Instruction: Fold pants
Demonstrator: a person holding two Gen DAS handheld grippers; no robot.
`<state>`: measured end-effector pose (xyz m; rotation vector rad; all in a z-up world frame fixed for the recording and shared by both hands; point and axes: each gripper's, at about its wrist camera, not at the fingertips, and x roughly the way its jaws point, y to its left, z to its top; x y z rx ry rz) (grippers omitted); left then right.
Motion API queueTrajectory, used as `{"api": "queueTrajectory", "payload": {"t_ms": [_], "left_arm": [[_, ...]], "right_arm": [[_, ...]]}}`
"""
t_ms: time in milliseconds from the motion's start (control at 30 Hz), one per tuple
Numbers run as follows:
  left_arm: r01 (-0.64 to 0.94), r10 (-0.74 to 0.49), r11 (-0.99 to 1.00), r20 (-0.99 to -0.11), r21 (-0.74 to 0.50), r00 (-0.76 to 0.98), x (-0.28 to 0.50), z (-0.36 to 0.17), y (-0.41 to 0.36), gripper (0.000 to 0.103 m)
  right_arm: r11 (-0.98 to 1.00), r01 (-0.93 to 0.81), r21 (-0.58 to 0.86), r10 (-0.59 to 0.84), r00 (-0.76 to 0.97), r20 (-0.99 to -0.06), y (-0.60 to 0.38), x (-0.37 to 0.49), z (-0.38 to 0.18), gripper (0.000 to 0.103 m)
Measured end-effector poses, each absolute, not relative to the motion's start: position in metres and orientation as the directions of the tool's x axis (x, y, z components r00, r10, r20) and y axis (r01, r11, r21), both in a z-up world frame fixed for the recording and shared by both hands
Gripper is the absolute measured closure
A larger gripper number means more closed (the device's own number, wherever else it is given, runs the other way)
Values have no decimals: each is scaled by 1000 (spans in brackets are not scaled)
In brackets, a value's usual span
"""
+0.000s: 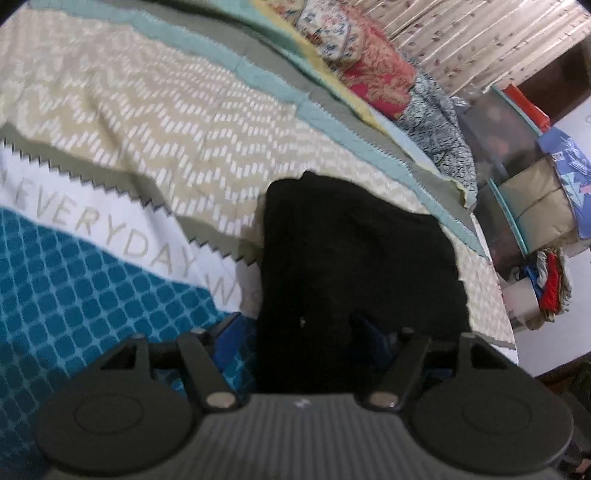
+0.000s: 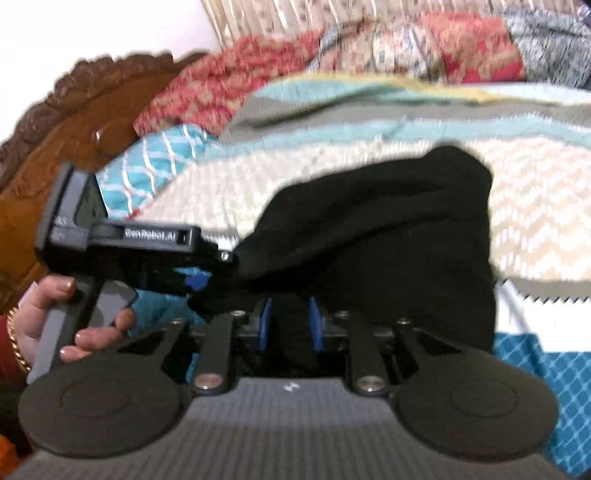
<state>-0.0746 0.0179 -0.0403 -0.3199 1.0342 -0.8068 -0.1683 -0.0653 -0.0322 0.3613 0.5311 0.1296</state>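
Note:
Black pants (image 1: 351, 251) lie folded into a thick bundle on the patterned bedspread (image 1: 155, 122). My left gripper (image 1: 303, 328) is open at the bundle's near edge. Its left pad is off the cloth over the blue checks and its right pad is over the black fabric. In the right wrist view the pants (image 2: 388, 229) rise in a hump in front of my right gripper (image 2: 290, 321), whose blue pads (image 2: 266, 325) stand close together with black cloth filling the gap between them. A hand (image 2: 92, 332) holds the left gripper (image 2: 210, 273) at the bundle's left end.
Pillows and quilts (image 1: 373, 70) are piled along the far side of the bed. A carved wooden headboard (image 2: 66, 122) stands at the left. Beside the bed's right edge are stacked storage boxes (image 1: 517, 155) and bundled clothes (image 1: 550, 288). A curtain (image 1: 461, 33) hangs behind.

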Motion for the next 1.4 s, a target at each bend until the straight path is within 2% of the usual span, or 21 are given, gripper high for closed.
{"api": "queueTrajectory", "payload": {"t_ms": [100, 133, 200, 300, 400, 567, 833, 1400], "left_arm": [[466, -728, 672, -628, -576, 274, -82, -28, 18, 35], [470, -729, 671, -626, -573, 277, -86, -24, 18, 32], [478, -727, 672, -626, -566, 282, -91, -20, 17, 27], [510, -718, 676, -632, -533, 291, -99, -14, 12, 21], [525, -687, 699, -660, -486, 303, -101, -12, 3, 15], [520, -645, 730, -699, -444, 309, -102, -12, -9, 10], [508, -578, 773, -751, -379, 320, -108, -15, -17, 9], [541, -543, 786, -753, -300, 372, -128, -7, -14, 8]], "right_arm": [[918, 6, 396, 174, 893, -416, -80, -181, -22, 74], [913, 23, 408, 158, 902, -403, -87, -185, -19, 71], [900, 85, 427, 92, 921, -378, -101, -196, -15, 55], [870, 146, 470, 34, 935, -353, -125, -204, -16, 41], [810, 198, 551, 27, 927, -374, -146, -205, -27, 32], [708, 222, 670, 92, 912, -400, -158, -199, -52, 29], [699, 258, 667, 91, 894, -440, -153, -206, -60, 28], [734, 281, 618, 53, 884, -464, -144, -214, -57, 25]]}}
